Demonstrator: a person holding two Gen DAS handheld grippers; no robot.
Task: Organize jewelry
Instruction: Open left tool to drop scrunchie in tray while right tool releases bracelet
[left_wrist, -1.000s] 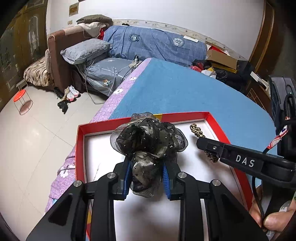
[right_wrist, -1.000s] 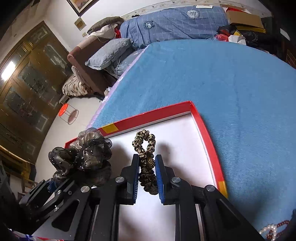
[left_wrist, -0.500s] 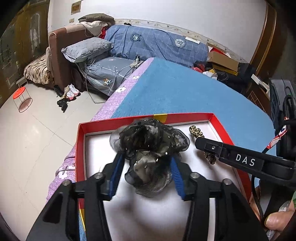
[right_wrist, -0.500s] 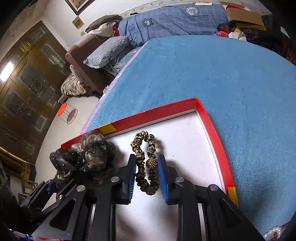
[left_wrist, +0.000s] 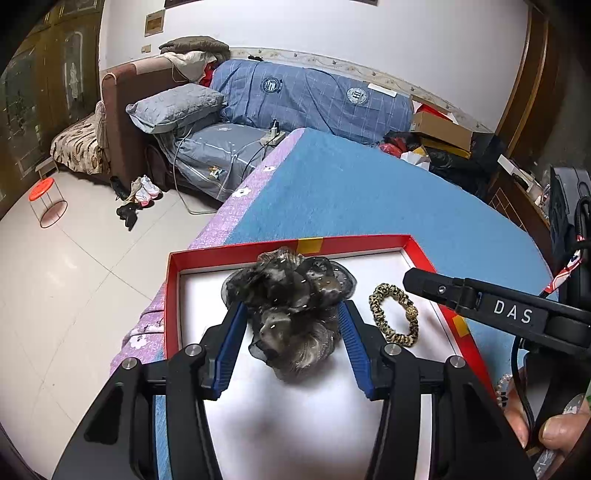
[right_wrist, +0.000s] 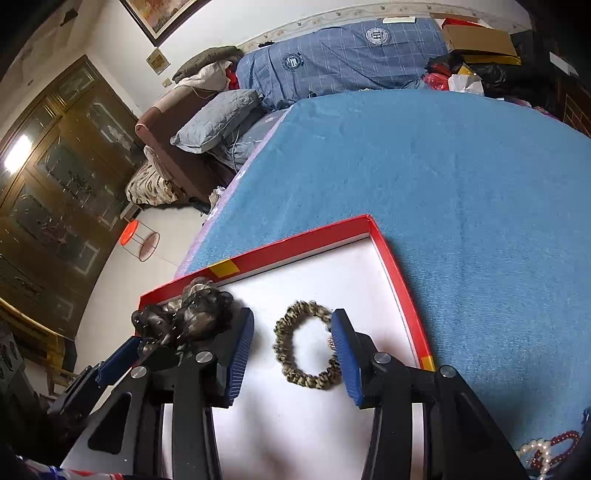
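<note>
A red-rimmed box (left_wrist: 354, 243) with a white floor lies on the blue bed (left_wrist: 351, 192). A black sheer hair bow (left_wrist: 291, 306) rests on the box floor between the open fingers of my left gripper (left_wrist: 291, 325); it also shows in the right wrist view (right_wrist: 188, 317). A leopard-print scrunchie (right_wrist: 306, 345) lies flat in the box between the open fingers of my right gripper (right_wrist: 293, 339); it also shows in the left wrist view (left_wrist: 395, 314). The box rim (right_wrist: 280, 249) frames both.
Pearl and red bead strings (right_wrist: 546, 448) lie on the blue cover at the near right. A sofa with pillows (left_wrist: 173, 107) and bedding stands beyond the bed. A red stool (left_wrist: 48, 201) and shoes sit on the tiled floor at left.
Both grippers have opened. The left let go of the hair bow and the right let go of the scrunchie; both now lie in the box.
</note>
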